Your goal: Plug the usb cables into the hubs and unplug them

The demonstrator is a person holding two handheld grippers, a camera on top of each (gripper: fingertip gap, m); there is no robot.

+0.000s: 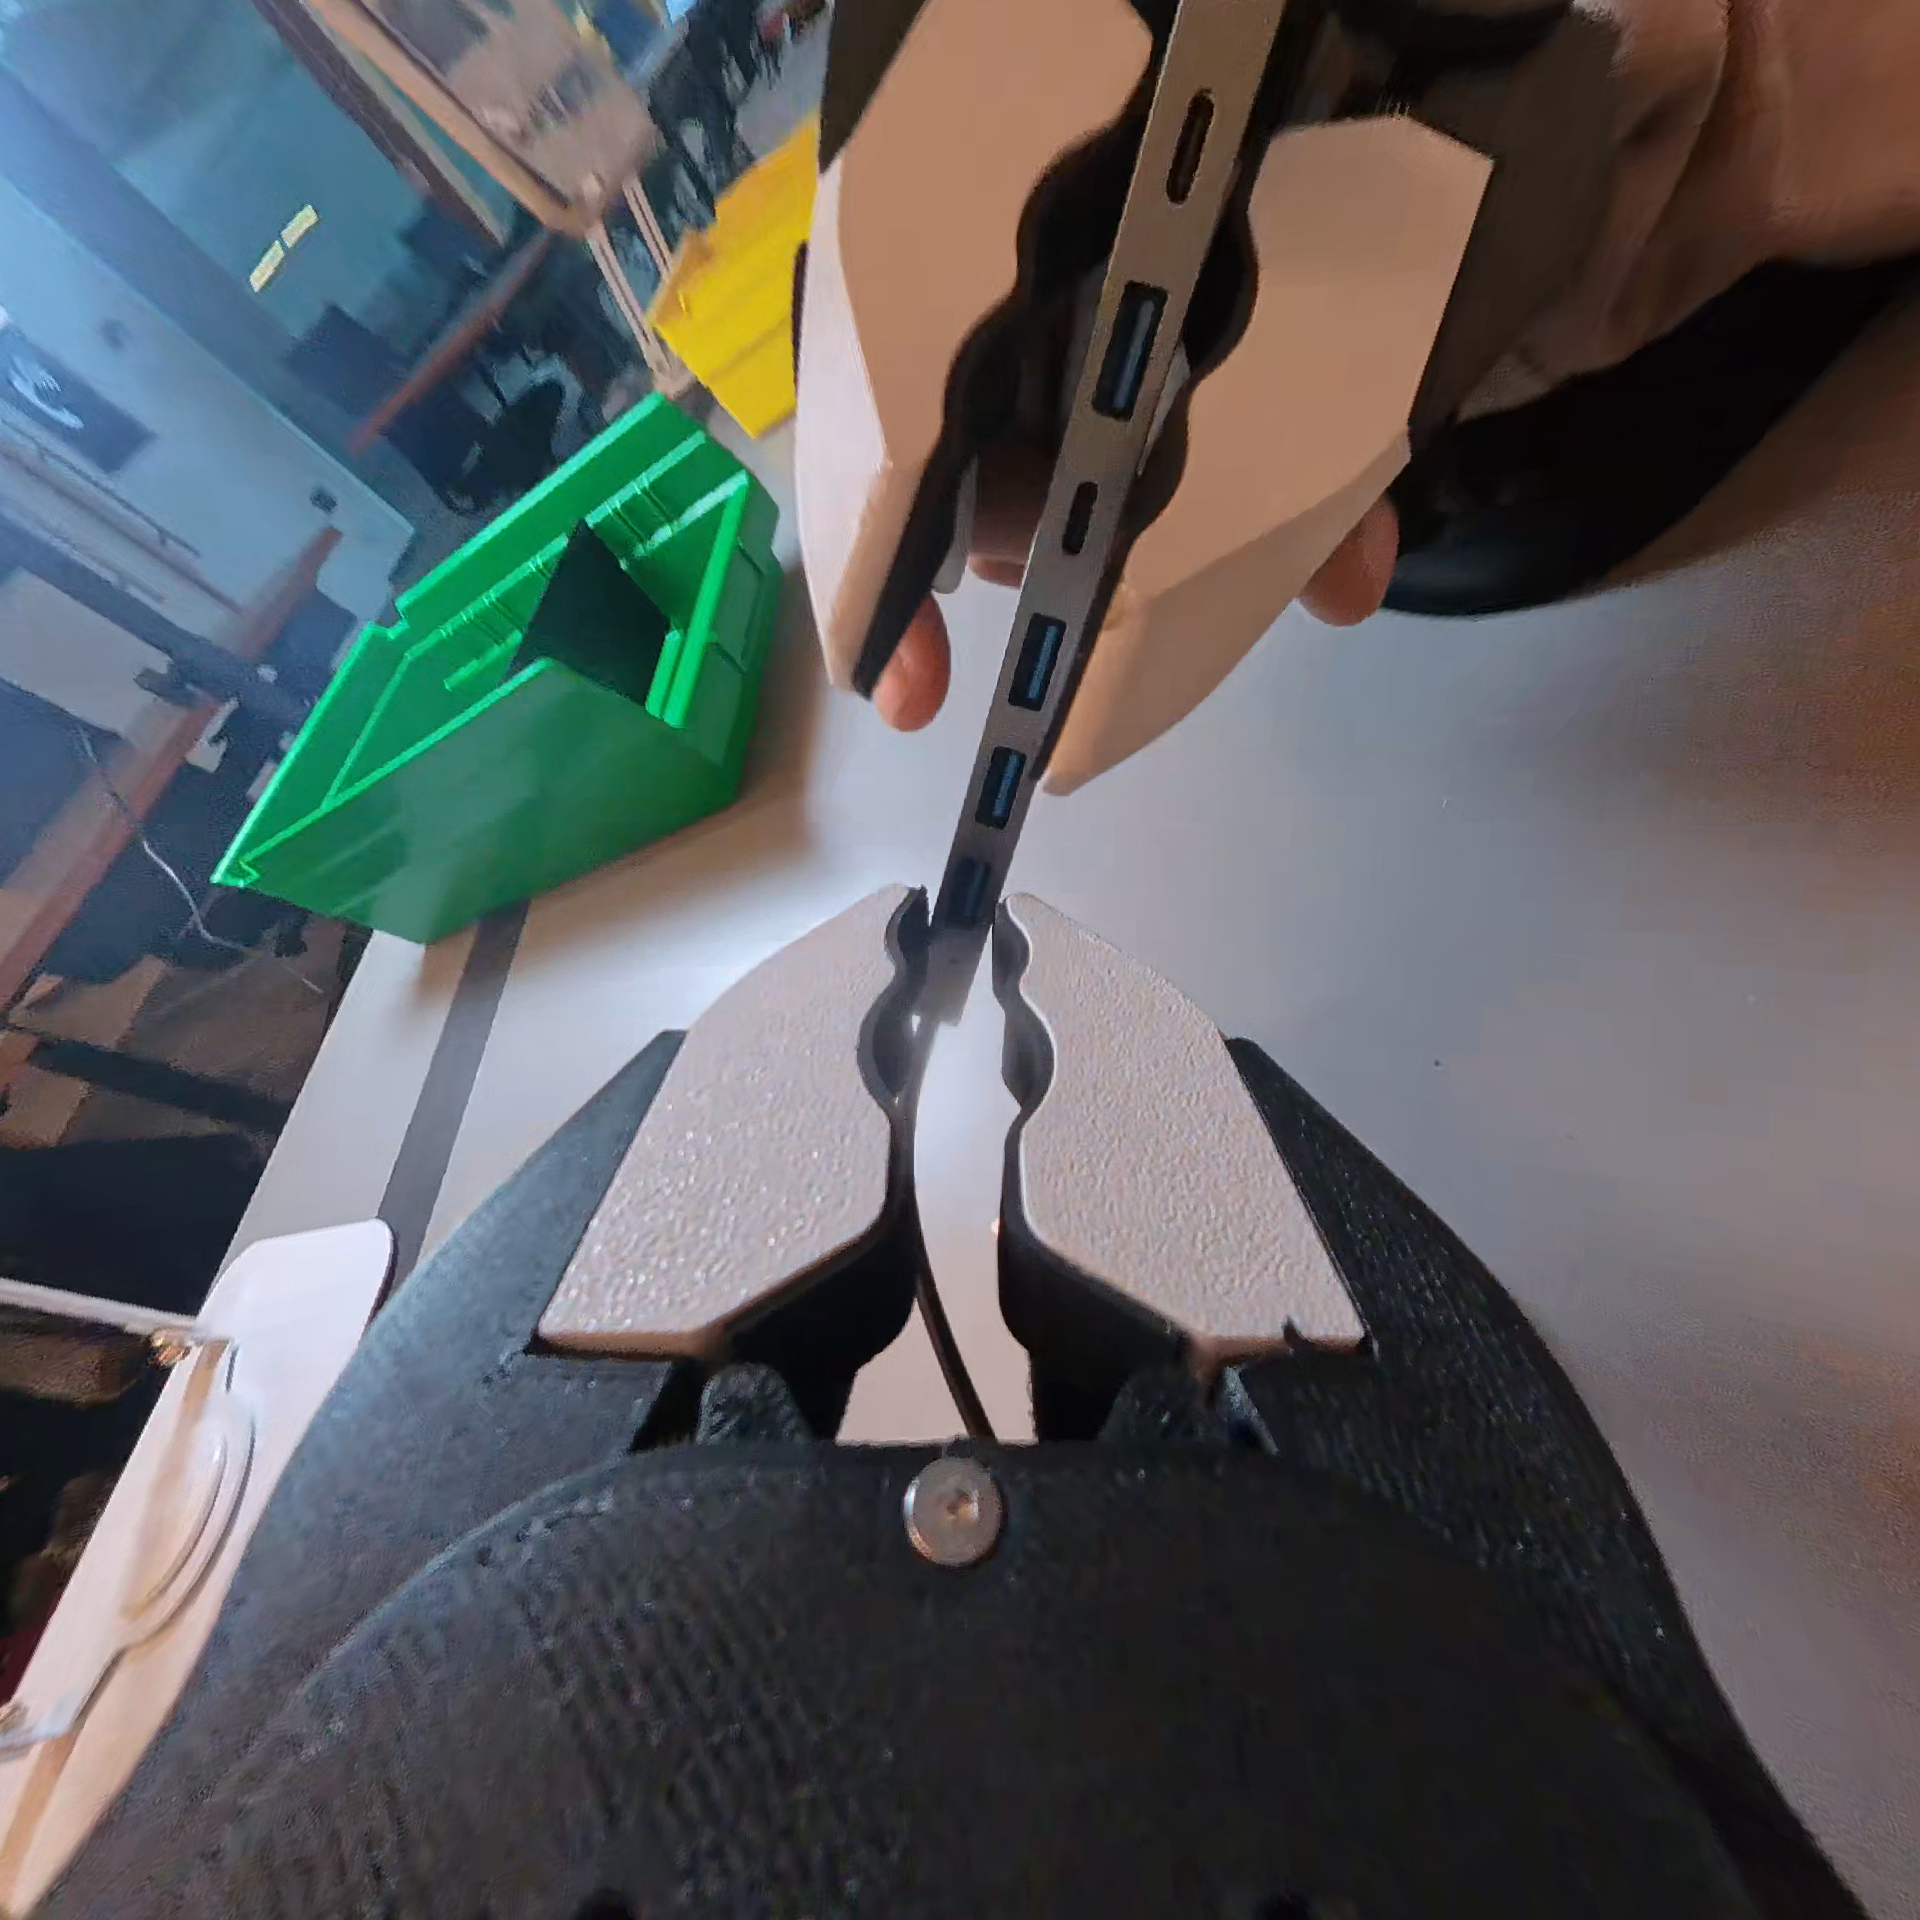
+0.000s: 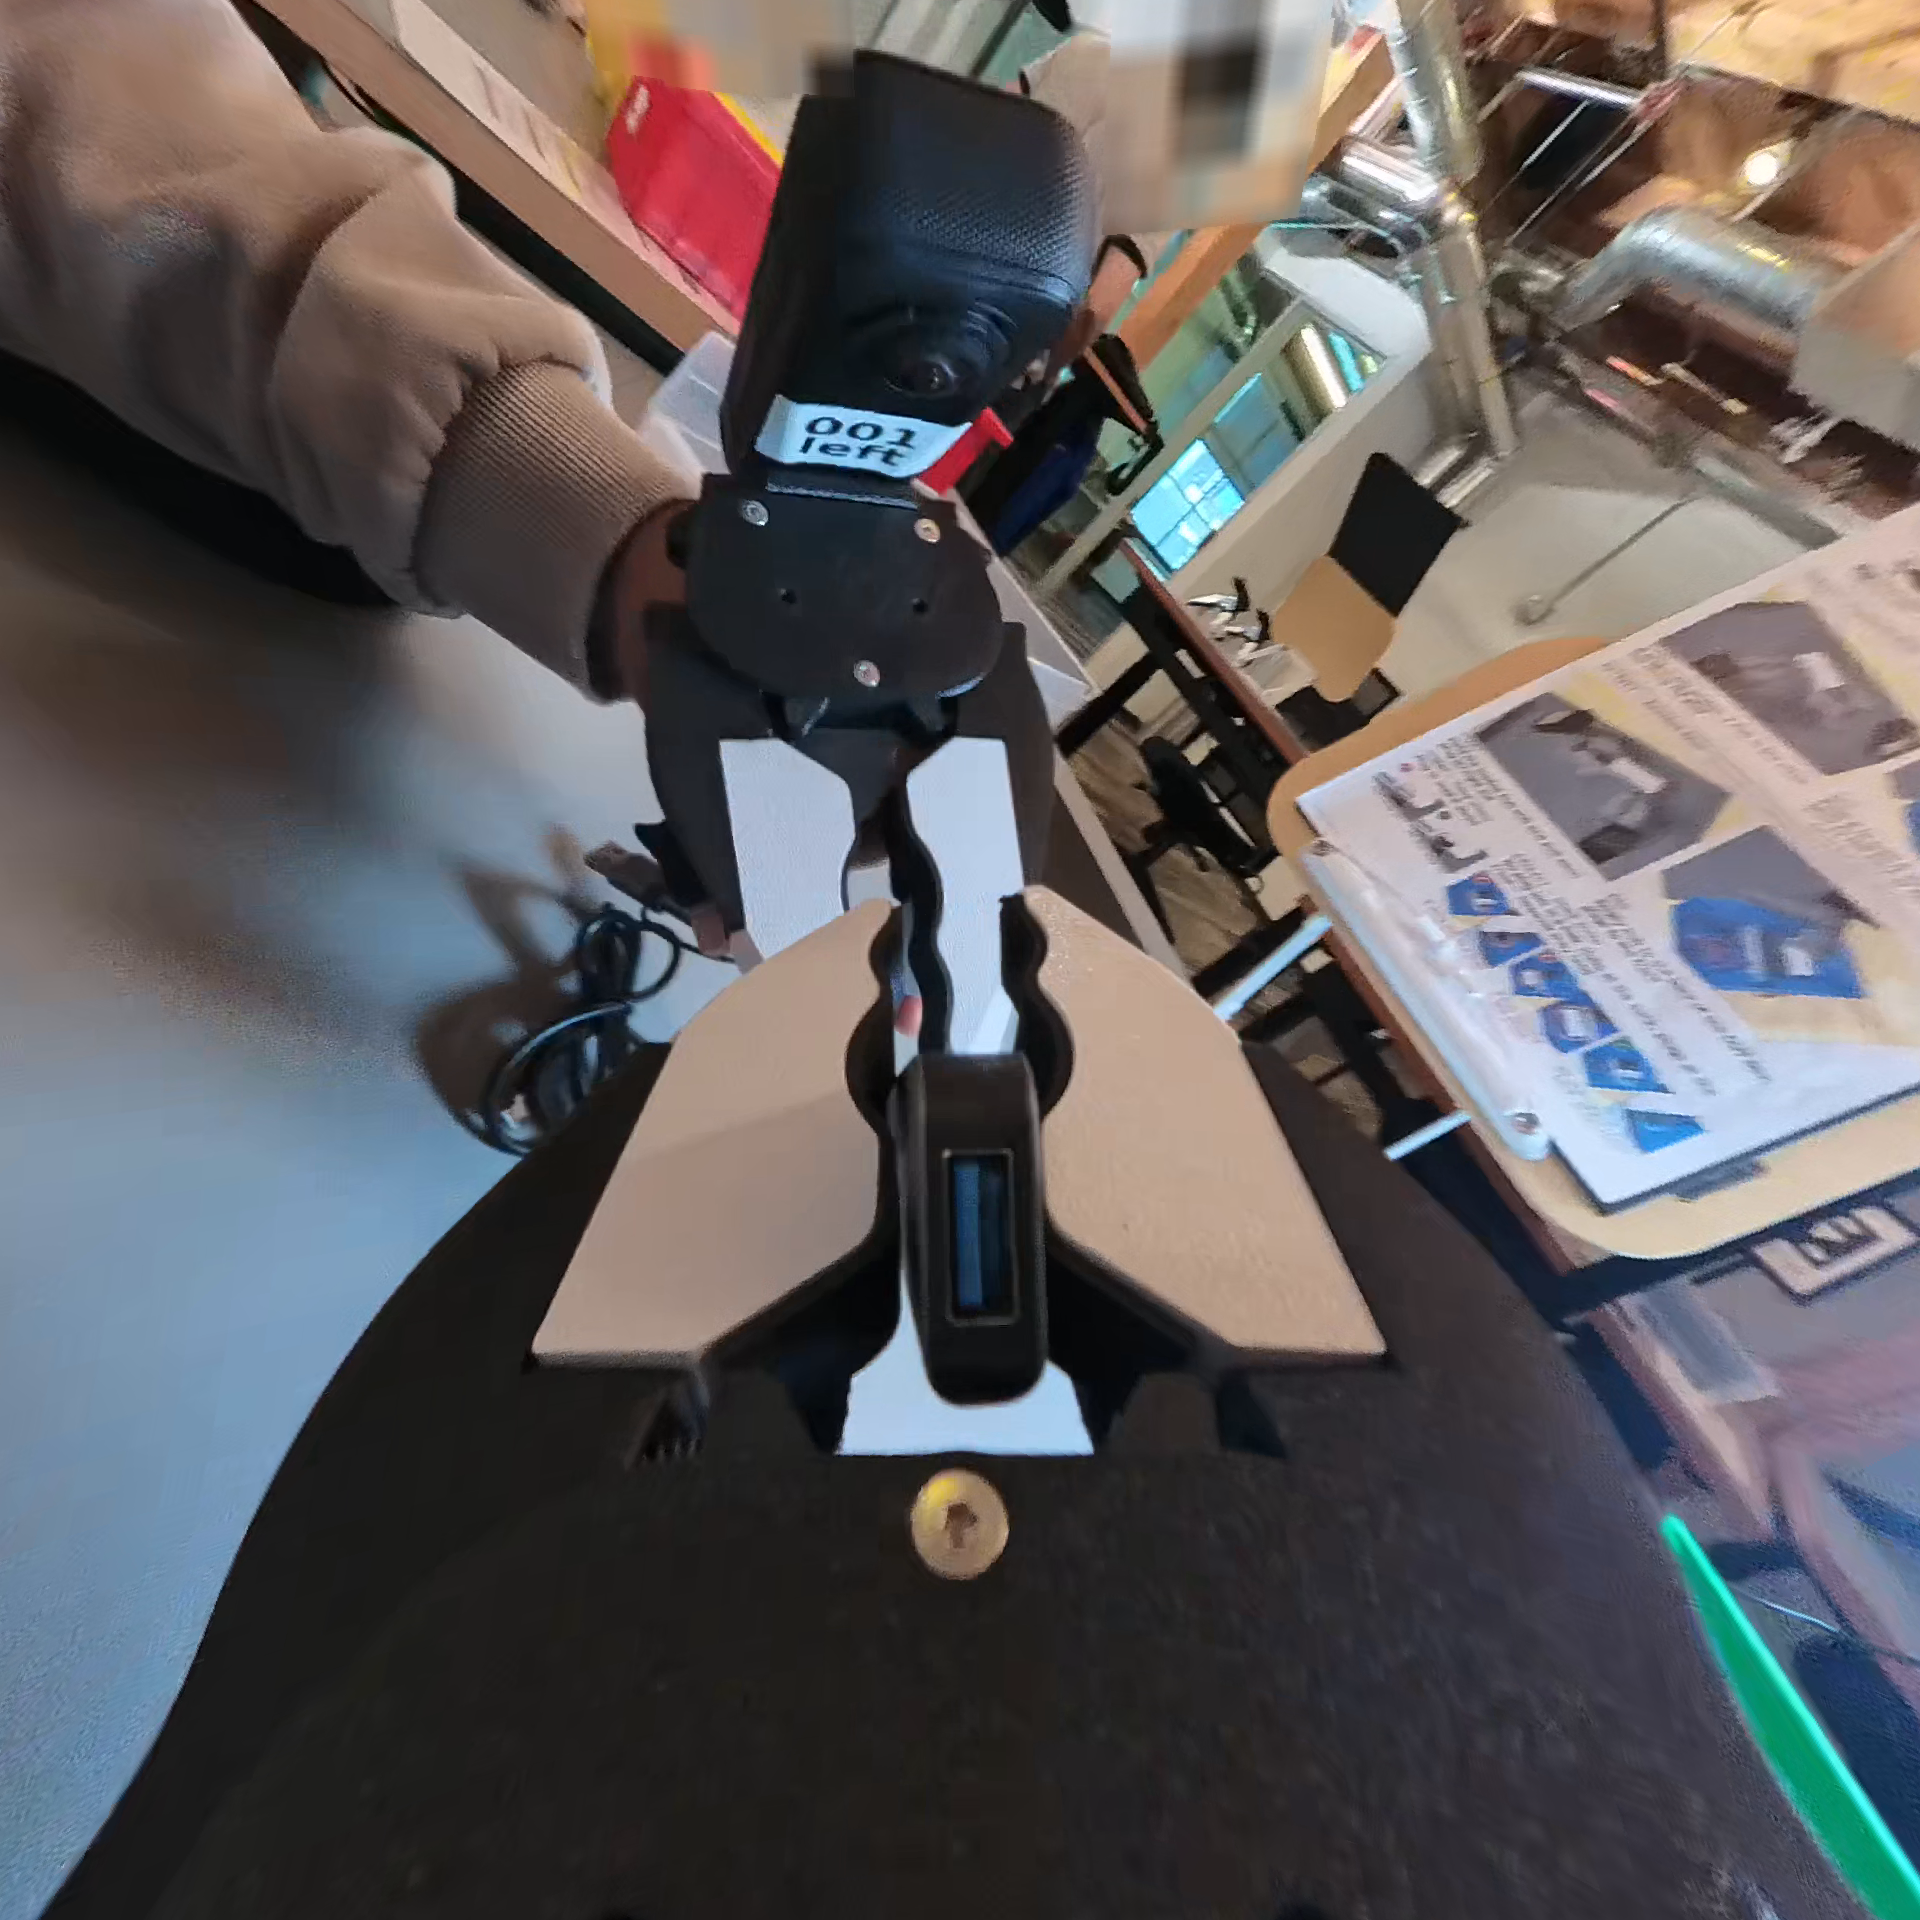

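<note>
A slim grey usb hub (image 1: 1127, 353) with a row of ports along its edge is held in the air between my two grippers. My right gripper (image 2: 951, 914) is shut on one end of the hub (image 2: 971, 1236), where a single port faces the camera. It also shows in the left wrist view (image 1: 987, 727), with a hand behind it. My left gripper (image 1: 961, 914) is closed with its fingertips against the hub's other end, where a black cable (image 1: 935, 1299) leaves it and runs back between the fingers. Loose black usb cables (image 2: 582, 1008) lie on the table.
A green bin (image 1: 540, 707) and a yellow bin (image 1: 748, 301) stand on the white table (image 1: 1455, 1039) near its edge. A person's beige sleeve (image 2: 312, 312) holds the left gripper. A wooden table with printed sheets (image 2: 1662, 883) is to the right, and a red box (image 2: 686, 177) is behind. The gap from one gripper's tips to the other's is roughly 6 cm.
</note>
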